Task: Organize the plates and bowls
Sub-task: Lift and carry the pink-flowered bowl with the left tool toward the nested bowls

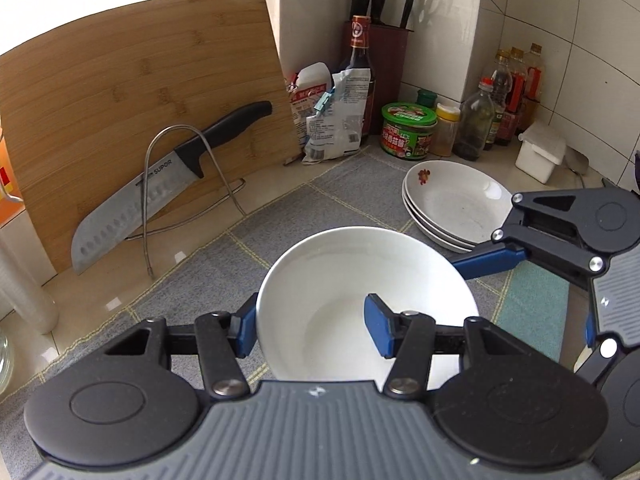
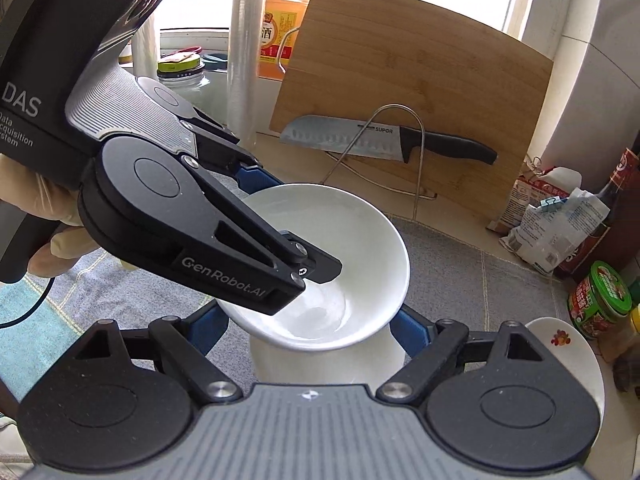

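Observation:
A white bowl [image 1: 344, 280] hangs tilted above the grey checked mat [image 1: 352, 192], held by both grippers. My left gripper [image 1: 311, 330] is shut on its near rim, one blue pad outside the wall and one inside. In the right wrist view the left gripper [image 2: 288, 220] reaches into the bowl [image 2: 360, 248] from the left, with a gloved hand [image 2: 48, 216] behind it. My right gripper [image 2: 310, 332] is shut on the bowl's lower body, a blue finger on each side. A stack of white plates [image 1: 456, 204] with a red flower print rests on the mat to the right.
A bamboo cutting board [image 1: 140, 100] leans on the wall, with a big knife [image 1: 160, 188] in a wire stand before it. Bags, a dark sauce bottle [image 1: 360, 72], a knife block, a green-lidded jar [image 1: 408, 132], oil bottles and a white box [image 1: 540, 152] crowd the back corner.

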Demonstrator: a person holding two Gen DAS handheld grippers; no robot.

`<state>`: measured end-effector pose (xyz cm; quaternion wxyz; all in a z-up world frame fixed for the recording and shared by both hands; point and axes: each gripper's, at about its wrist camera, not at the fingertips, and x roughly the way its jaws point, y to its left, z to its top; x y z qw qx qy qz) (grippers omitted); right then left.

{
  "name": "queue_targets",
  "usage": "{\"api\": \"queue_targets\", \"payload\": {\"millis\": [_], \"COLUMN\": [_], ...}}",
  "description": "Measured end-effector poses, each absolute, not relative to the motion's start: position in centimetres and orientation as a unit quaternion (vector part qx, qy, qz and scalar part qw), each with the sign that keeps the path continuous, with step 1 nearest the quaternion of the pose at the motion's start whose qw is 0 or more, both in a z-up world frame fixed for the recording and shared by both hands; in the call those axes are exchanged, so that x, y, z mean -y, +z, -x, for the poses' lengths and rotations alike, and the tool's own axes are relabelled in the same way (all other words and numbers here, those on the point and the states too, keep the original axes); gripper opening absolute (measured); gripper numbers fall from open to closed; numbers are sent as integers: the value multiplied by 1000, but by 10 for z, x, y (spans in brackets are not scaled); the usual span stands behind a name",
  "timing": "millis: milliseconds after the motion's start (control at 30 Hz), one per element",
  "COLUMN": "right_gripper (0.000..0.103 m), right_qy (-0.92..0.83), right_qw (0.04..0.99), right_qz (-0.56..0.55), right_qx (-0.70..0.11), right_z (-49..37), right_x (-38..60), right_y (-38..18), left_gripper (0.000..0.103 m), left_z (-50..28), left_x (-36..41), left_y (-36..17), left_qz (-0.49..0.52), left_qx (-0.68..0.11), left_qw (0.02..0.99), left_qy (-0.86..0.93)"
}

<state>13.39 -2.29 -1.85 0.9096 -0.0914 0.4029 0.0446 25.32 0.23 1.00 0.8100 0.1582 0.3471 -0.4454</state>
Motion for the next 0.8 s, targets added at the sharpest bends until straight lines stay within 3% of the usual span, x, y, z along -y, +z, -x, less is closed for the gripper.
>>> {"api": "queue_targets", "payload": {"millis": [800], "right_gripper": [90], "right_qy": [37], "right_qw": [898], "right_qz": [50], "right_qx": [-435], "right_z": [-129], "right_x": [51], "right_y": [-44], "left_gripper": [54], "left_z": [-250], "left_x": [24], "left_y": [-18], "left_qz": [-168], "left_qx": [-381], "left_qw": [786], "left_qy": [-457]}}
